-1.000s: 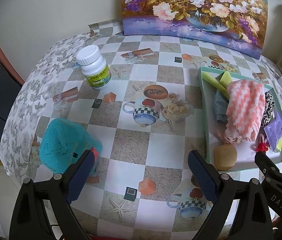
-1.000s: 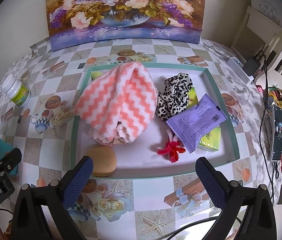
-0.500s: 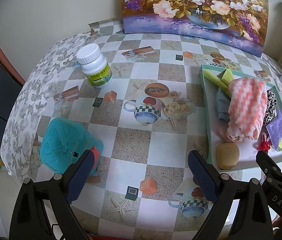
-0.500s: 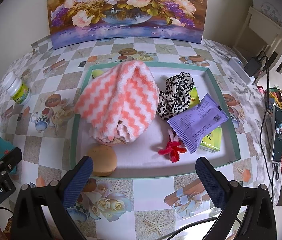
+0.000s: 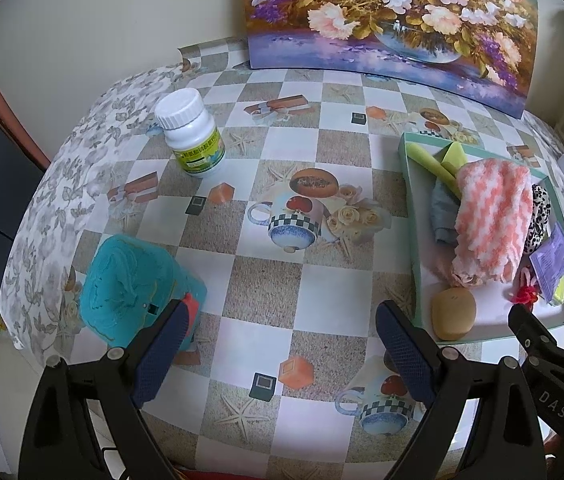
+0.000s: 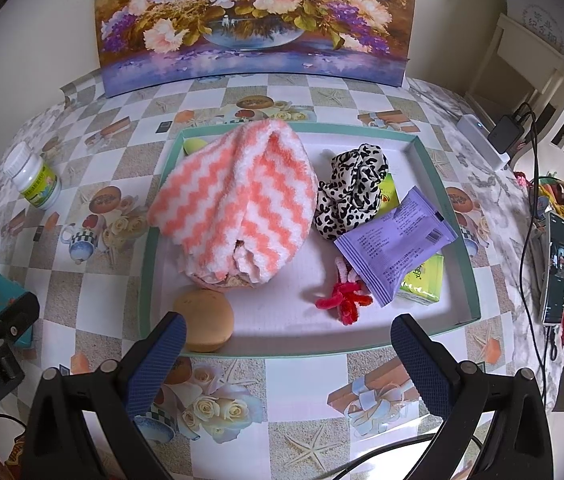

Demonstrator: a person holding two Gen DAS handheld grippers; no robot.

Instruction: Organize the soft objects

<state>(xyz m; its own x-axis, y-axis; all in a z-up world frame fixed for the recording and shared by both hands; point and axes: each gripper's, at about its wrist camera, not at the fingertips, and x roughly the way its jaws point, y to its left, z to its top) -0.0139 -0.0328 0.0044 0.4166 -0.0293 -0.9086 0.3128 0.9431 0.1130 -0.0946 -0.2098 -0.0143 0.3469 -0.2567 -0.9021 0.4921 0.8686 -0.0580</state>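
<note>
Only the right wrist view showed the whole tray (image 6: 462, 216), with the pink-and-white towel (image 6: 237, 196), leopard scrunchie (image 6: 350, 196), purple packet (image 6: 396, 244) and tan bun (image 6: 203, 320). Only the left showed the whole teal cloth (image 5: 129, 284) near the table edge. Both the left gripper (image 5: 282, 354) and right gripper (image 6: 290, 360) stood wide apart, holding nothing, with bare tablecloth (image 5: 314, 292) between the cloth and the tray.

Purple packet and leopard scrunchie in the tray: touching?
Touching. The right wrist view shows the purple packet's upper left edge lying against and slightly over the leopard scrunchie, with no white tray floor visible between them.
</note>
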